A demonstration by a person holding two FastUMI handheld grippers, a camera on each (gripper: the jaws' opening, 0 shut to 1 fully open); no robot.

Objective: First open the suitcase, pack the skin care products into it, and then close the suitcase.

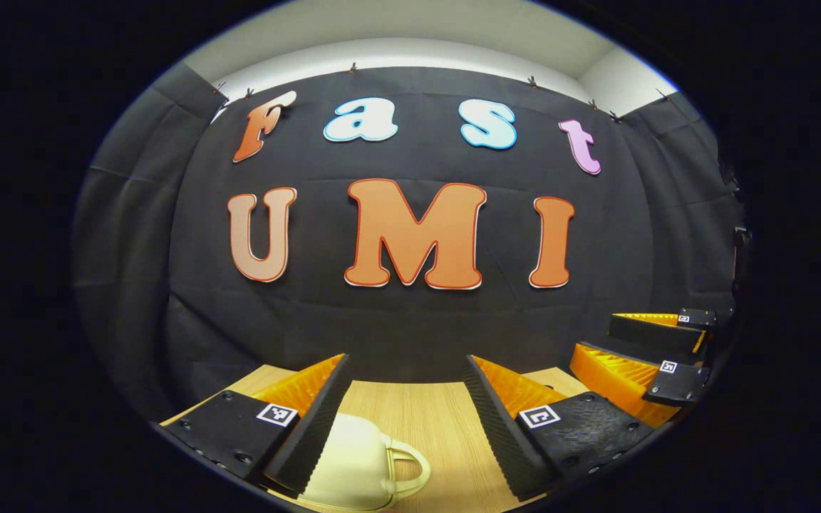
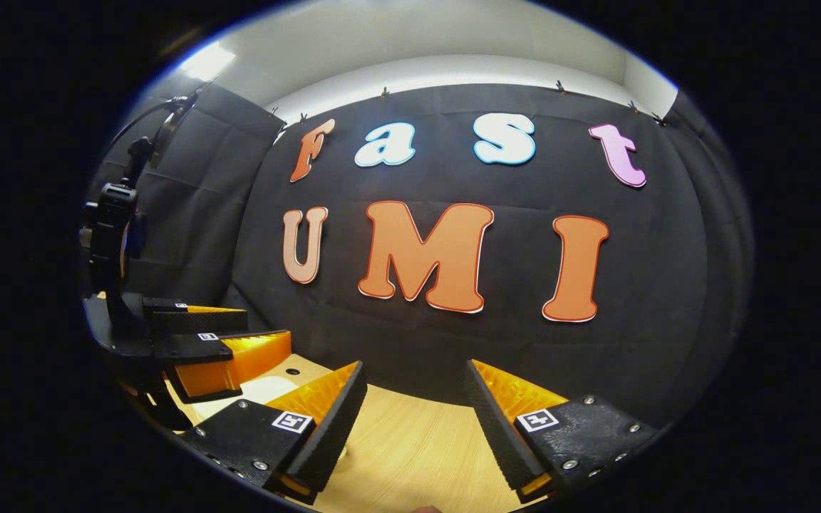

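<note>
Both grippers hung above the wooden surface (image 1: 410, 413), facing the booth wall; the left gripper (image 1: 407, 420) stood wide open and held nothing, and the right gripper (image 2: 414, 420) was also wide open and empty. A cream suitcase (image 1: 353, 463) with a small handle (image 1: 410, 463) lay low on the surface, just under the left gripper and partly behind its left finger; I could not tell whether its lid was open. The skin care products were not to be found here. The opening step seemed not yet started; to do it well, one gripper should come down slowly and hold the body steady, while the other takes the lid edge, not the handle.
</note>
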